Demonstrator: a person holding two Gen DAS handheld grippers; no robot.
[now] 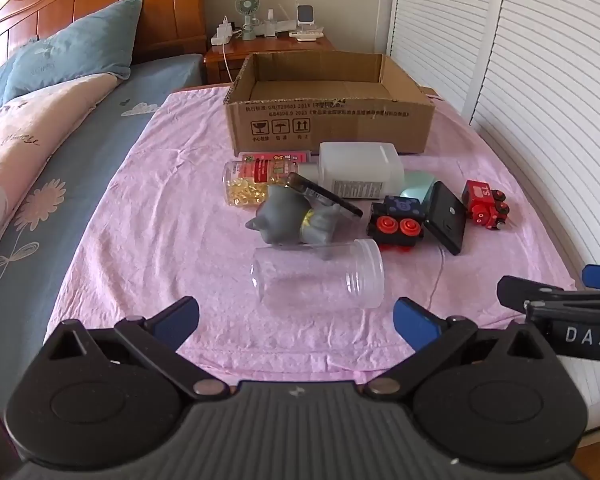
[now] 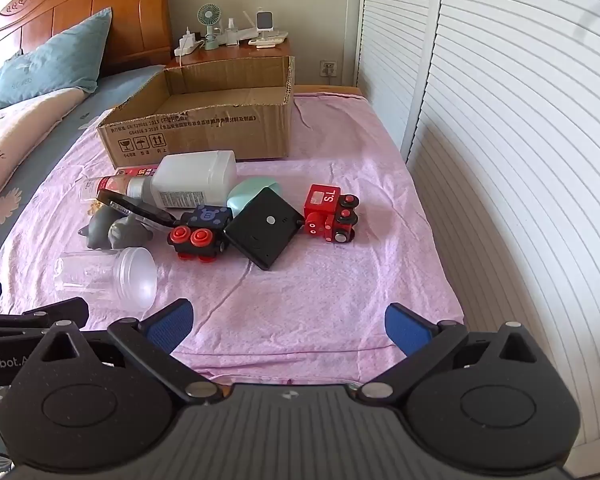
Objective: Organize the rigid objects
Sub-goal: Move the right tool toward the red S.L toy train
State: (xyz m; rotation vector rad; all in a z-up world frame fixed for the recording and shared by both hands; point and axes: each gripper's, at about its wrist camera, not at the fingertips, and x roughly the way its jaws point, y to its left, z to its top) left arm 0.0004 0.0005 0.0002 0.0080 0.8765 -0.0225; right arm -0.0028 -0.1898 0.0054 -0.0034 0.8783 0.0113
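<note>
Grippers left (image 1: 296,316) and right (image 2: 288,322) hover with jaws spread and nothing held above a pink cloth (image 2: 340,280), a clear jar (image 1: 320,276) lying before the box (image 1: 328,120).

light: daylight is flooding in evenly, bright
shadows: soft ones are sitting under the toys on the pink sheet (image 1: 148,208)
edges: fisheye is bending the shutters (image 2: 520,160)
focus: staying sharp, corners vignetting dark
</note>
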